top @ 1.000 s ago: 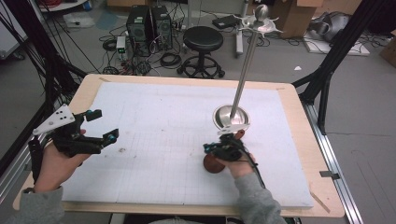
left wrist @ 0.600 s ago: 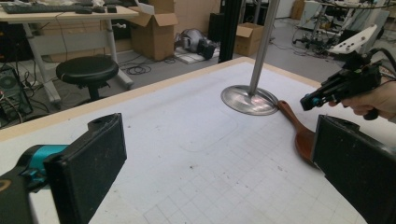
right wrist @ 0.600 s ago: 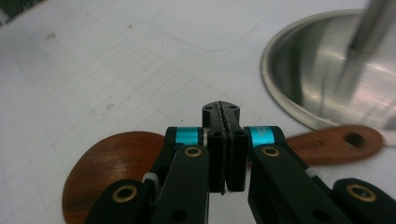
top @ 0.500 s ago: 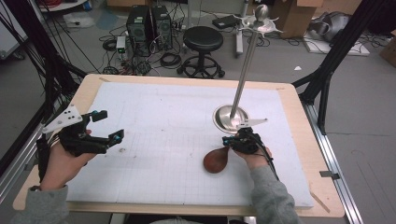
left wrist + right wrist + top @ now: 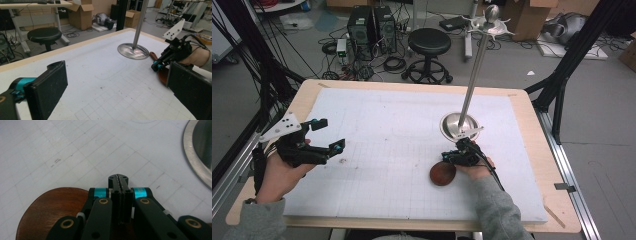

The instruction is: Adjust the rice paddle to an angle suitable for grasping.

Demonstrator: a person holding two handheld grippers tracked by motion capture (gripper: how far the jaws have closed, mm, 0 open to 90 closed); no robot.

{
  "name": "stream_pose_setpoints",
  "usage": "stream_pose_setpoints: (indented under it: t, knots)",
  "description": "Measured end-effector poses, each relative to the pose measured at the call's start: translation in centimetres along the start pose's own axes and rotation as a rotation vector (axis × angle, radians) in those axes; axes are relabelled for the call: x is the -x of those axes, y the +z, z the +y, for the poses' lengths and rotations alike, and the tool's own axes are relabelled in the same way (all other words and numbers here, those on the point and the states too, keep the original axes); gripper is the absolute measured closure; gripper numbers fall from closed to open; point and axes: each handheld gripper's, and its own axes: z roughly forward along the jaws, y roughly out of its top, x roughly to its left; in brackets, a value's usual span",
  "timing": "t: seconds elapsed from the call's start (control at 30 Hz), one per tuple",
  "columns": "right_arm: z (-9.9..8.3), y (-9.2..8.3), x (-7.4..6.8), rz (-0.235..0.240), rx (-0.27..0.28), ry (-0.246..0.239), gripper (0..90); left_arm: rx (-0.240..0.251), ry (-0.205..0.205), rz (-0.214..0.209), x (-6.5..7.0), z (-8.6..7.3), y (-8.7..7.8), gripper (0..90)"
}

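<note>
A round dark-brown wooden piece (image 5: 442, 173) lies on the white gridded mat (image 5: 387, 150), in front of a metal stand's round base (image 5: 459, 127). My right gripper (image 5: 451, 157) hovers low at the piece's right edge, jaws pressed together with nothing seen between them. In the right gripper view the shut tips (image 5: 121, 181) point past the wooden piece (image 5: 50, 215) toward the base's rim (image 5: 197, 157). My left gripper (image 5: 329, 134) is held over the mat's left side, open and empty. The left gripper view shows its wide-apart jaws (image 5: 120, 87), with the right gripper (image 5: 156, 66) farther off.
The stand's tall pole (image 5: 474, 70) rises from the base to a hooked top (image 5: 490, 20). The mat sits on a wooden table (image 5: 532, 115). A black stool (image 5: 428, 42), computer towers and cables stand on the floor beyond the far edge.
My right hand has shifted a little to the right and down, uncovering the wooden piece, which stayed put. The left gripper has barely moved.
</note>
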Motion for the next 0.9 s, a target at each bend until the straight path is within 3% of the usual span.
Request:
stream_pose_setpoints:
  t: [0.4,0.73,0.8,0.83,0.9]
  knots:
    - [-1.0,-0.9,-1.2,0.001,-0.024,-0.002,90.0,0.002,0.004,0.005,0.0,0.1,-0.5,3.9]
    - [-3.5,-2.4,-2.5,0.022,0.01,0.002,90.0,0.01,0.006,0.008,0.2,0.2,-0.7,3.9]
    - [-3.5,-2.6,-2.5,0.02,0.014,-0.02,90.0,0.006,0.011,0.007,0.3,0.2,-0.6,3.9]
    - [-3.4,-3.6,-2.3,0.005,0.084,-0.018,90.0,0.006,0.009,0.005,0.3,0.2,-0.5,4.0]
    - [-3.3,-4.4,-2.1,-0.007,0.114,-0.011,90.0,0.005,0.009,0.003,0.4,0.2,-0.5,3.9]
